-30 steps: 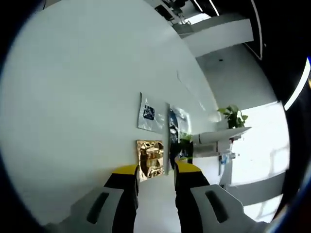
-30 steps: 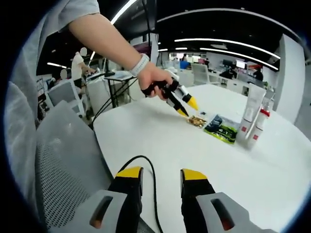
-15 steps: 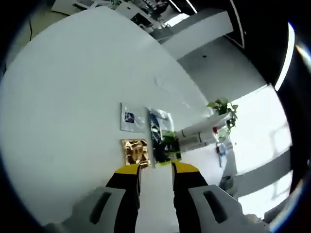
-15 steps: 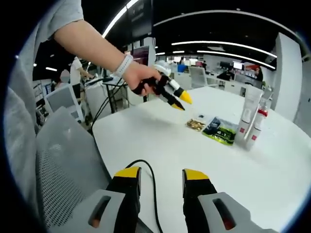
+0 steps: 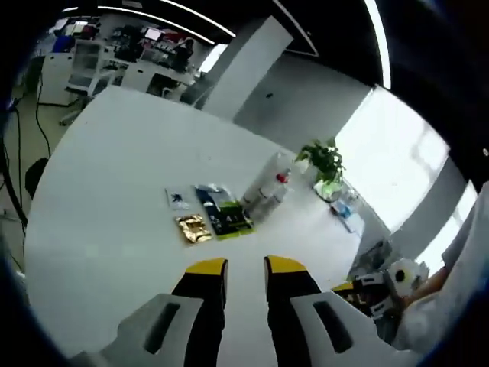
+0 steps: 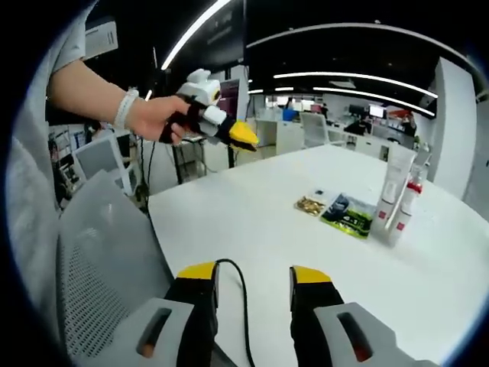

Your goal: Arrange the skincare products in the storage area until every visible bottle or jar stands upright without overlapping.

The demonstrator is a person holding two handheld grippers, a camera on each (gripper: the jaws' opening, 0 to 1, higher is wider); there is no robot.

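On the white round table [image 6: 252, 222] a tall white tube [image 6: 398, 180] and a slim bottle with a red cap [image 6: 409, 200] stand upright side by side. Beside them lie flat a dark green sachet [image 6: 348, 212] and a gold sachet [image 6: 309, 205]. The left gripper view has the same group: white tube [image 5: 262, 193], red-capped bottle [image 5: 280, 182], dark green sachet [image 5: 226, 218], gold sachet [image 5: 191, 228] and a small white sachet [image 5: 177, 199]. My left gripper [image 5: 245, 267] is raised above the table, narrowly open and holding nothing; a hand holds the left gripper [image 6: 229, 131] high. My right gripper [image 6: 254, 273] is open and holding nothing near the table's edge.
A black cable [image 6: 238, 294] runs over the table edge between my right jaws. A grey mesh chair [image 6: 92, 252] stands to the left. A potted plant [image 5: 325, 160] stands beyond the table. The right gripper [image 5: 374, 289] shows at the lower right. Desks and chairs fill the room behind.
The left gripper has lifted up and back from the sachets, so its view now takes in the whole table. Its jaws look a little closer together. The right gripper has barely moved.
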